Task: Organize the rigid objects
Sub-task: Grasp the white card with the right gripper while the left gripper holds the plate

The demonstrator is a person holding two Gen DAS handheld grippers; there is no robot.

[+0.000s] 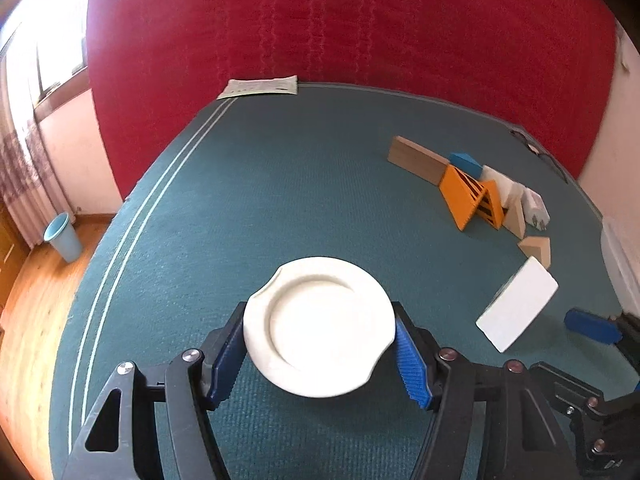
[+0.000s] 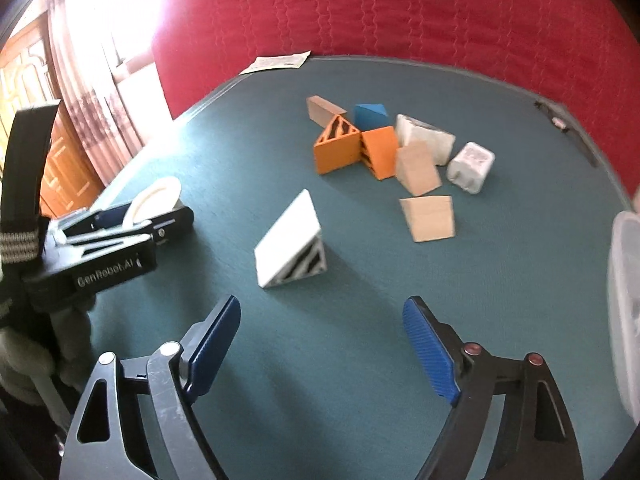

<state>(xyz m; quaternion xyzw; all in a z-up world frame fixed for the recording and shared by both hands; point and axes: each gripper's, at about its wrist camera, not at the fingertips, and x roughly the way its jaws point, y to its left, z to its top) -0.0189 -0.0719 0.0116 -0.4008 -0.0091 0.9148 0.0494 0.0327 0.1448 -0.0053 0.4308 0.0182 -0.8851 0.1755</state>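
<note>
We see a table covered in teal, short-napped cloth [image 1: 280, 184] with two pale stripes running along its left edge, set against a red quilted backdrop [image 1: 340, 20]. Our left gripper [image 1: 320, 354] has its ribbed blue pads [image 1: 412, 372] on either side of a small white plate [image 1: 319, 326], a smooth, round, glossy dish with a raised rim that looks dented or wavy at two spots; the plate fills the gap between the fingers and appears clamped at its edges. In the right wrist view the same plate [image 2: 154, 200] stands out from the left gripper [image 2: 132, 220] at the left, near the table's edge. Our right gripper [image 2: 322, 344] hangs over bare cloth with its jaws spread wide and nothing between them. Just ahead of it lies a white wedge [image 2: 290, 236] with flat matte faces and a black-striped triangular end. Farther back sits a cluster of blocks, touching or nearly so: two orange wedges [image 2: 352, 150] with black-striped faces, one blue wedge [image 2: 371, 117], three plain wooden pieces [image 2: 430, 216] with a smooth tan grain, one long whitish speckled block [image 2: 426, 138], and one small white boxy object [image 2: 471, 167] whose detail is too blurred to read. A translucent plastic container [image 2: 624, 300] shows at the right edge. One sheet of printed paper [image 1: 260, 87] lies at the table's far edge, and one light blue bin [image 1: 64, 236] stands on the wooden floor beside a curtain.
</note>
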